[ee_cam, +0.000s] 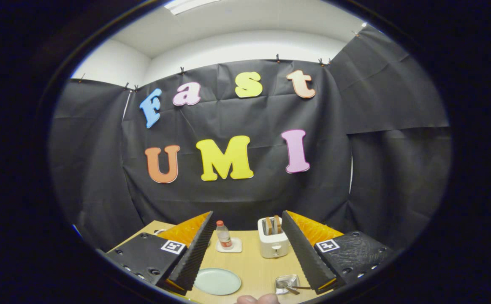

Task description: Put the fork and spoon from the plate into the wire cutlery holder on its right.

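Holder (286, 282) sits low between the fingers, close by the right finger's tip. Cutlery lies in it: a handle sticks out toward the right finger, long axis roughly crosswise to the fingers; fork or spoon, can't tell which, nor whether both are there. Plate (217, 281) sits left of the holder, beside the left finger's tip, and looks bare. So the task looks done or nearly done. Gripper (245, 249) is held high over the table (251, 264), fingers spread wide, pinching nothing. Beyond: toaster (272, 244) with bread, bottle (223, 234) on a coaster. A fingertip (257, 299) shows at the near table edge.
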`<state>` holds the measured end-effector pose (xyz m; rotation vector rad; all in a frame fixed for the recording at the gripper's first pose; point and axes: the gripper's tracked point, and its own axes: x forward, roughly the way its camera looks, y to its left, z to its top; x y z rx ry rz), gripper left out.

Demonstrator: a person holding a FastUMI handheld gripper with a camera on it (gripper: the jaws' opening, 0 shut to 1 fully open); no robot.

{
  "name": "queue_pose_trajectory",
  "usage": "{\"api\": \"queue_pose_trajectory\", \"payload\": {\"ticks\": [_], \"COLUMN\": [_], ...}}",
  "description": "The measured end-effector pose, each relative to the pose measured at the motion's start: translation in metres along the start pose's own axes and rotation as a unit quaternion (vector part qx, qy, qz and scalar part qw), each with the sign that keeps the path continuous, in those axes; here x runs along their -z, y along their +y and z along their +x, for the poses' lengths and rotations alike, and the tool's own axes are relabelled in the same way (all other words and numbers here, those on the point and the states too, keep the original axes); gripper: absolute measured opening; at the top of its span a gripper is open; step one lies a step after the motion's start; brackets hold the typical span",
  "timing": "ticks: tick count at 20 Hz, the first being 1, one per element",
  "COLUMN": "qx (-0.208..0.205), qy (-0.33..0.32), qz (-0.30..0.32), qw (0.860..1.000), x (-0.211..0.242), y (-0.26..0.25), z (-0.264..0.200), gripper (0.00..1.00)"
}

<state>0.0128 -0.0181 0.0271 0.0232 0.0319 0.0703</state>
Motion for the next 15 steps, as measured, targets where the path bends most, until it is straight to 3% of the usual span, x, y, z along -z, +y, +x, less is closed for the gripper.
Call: {"api": "queue_pose_trajectory", "payload": {"ticks": [15], "qx": [0.014], "qy": [0.004], "qz": [0.001], "qw": [1.000], "x": [-0.002], "y": [-0.011], "z": [-0.004], "gripper": [0.96]}}
